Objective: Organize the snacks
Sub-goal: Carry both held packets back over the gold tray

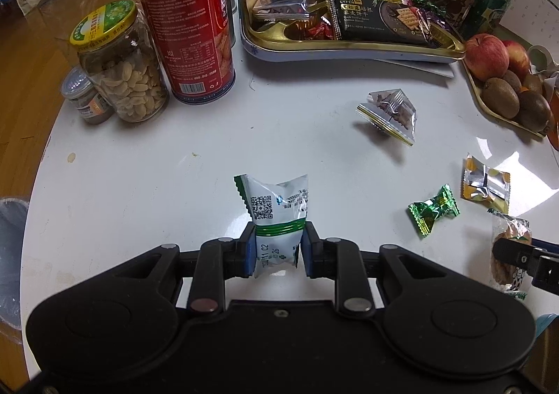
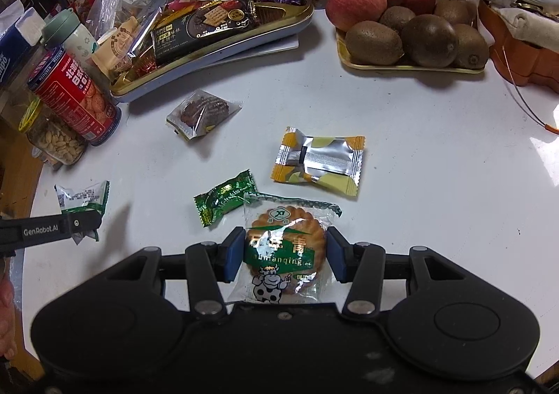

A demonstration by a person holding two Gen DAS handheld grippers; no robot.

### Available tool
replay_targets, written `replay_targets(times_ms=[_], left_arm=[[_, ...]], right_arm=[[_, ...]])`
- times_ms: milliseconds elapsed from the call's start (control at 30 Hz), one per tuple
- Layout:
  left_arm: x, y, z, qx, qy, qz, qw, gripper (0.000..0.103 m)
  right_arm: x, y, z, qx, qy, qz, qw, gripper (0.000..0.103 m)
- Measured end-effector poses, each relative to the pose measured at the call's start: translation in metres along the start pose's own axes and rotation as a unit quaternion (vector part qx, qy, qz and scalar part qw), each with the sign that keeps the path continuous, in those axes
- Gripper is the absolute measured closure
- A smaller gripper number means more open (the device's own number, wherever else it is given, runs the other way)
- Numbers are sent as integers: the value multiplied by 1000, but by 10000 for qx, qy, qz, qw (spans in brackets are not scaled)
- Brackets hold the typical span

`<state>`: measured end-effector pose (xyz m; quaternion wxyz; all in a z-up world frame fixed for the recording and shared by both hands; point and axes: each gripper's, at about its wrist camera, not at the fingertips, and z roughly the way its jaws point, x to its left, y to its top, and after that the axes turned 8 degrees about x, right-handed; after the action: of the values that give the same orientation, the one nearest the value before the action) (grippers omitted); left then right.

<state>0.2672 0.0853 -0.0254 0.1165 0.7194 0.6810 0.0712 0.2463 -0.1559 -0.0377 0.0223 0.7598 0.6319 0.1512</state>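
My left gripper (image 1: 276,250) is shut on a white-and-green snack packet (image 1: 277,212) and holds it upright over the white table; the packet also shows in the right wrist view (image 2: 84,201). My right gripper (image 2: 284,254) has its pads on both sides of a round biscuit in a clear wrapper (image 2: 284,247). The gold snack tray (image 1: 349,44) with several packets stands at the back; it also shows in the right wrist view (image 2: 209,55). Loose on the table lie a green candy (image 2: 225,200), a silver-and-yellow packet (image 2: 318,163) and a clear packet of dark snack (image 2: 202,112).
A red biscuit tin (image 1: 185,23) and a jar of peanuts (image 1: 122,62) stand at the left. A fruit tray with apples and kiwis (image 2: 412,30) is at the back right. An orange holder (image 2: 517,51) sits at the far right. The table edge curves at the left.
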Motion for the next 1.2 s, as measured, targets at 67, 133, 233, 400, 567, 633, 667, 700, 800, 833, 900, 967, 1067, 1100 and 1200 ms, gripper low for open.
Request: replay_targets(times_ms=[67, 133, 233, 400, 567, 633, 667, 700, 800, 833, 900, 967, 1067, 1100, 1200], left_arm=[[-1, -4, -1, 22, -17, -4, 10000, 70], [-1, -7, -2, 13, 25, 1, 10000, 70], [1, -12, -4, 26, 50, -83, 9999, 70], [5, -22, -13, 13, 122, -155, 9998, 70], [8, -39, -31, -39, 174, -269, 9995, 70], [5, -48, -41, -94, 169, -251, 9995, 70], [3, -53, -47, -133, 172, -235, 9995, 70], [1, -58, -53, -176, 169, -224, 9995, 70], [-9, -76, -70, -297, 178, -132, 9993, 70], [-13, -82, -75, -303, 163, -90, 9994, 70], [-22, -93, -84, -324, 86, 6, 9994, 70], [-31, -104, -91, -360, 18, 129, 9993, 70], [-44, -119, -100, -374, -146, 253, 9989, 70], [-49, -125, -103, -370, -212, 293, 9987, 70], [-58, -141, -103, -294, -432, 302, 9982, 70]], right_arm=[[-1, 0, -1, -20, -35, -20, 10000, 51], [-2, -1, -2, -29, -62, -52, 10000, 51], [-3, -1, -2, -31, -85, -53, 9999, 51], [-6, -4, -6, -45, -45, -65, 10000, 51], [-7, -15, -25, -121, 57, -167, 9998, 51], [-8, -23, -37, -217, 84, -227, 9995, 51], [-8, -26, -43, -228, 105, -258, 9994, 51], [-9, -31, -49, -246, 130, -279, 9992, 51], [-10, -46, -68, -341, 124, -427, 9984, 51], [-10, -52, -74, -355, 119, -485, 9981, 51], [-11, -64, -88, -400, 131, -579, 9974, 51], [-12, -77, -101, -428, 163, -692, 9966, 51], [-13, -96, -115, -421, 183, -841, 9954, 51], [-13, -102, -118, -392, 184, -909, 9949, 51], [-15, -118, -124, -326, 207, -1020, 9940, 51]])
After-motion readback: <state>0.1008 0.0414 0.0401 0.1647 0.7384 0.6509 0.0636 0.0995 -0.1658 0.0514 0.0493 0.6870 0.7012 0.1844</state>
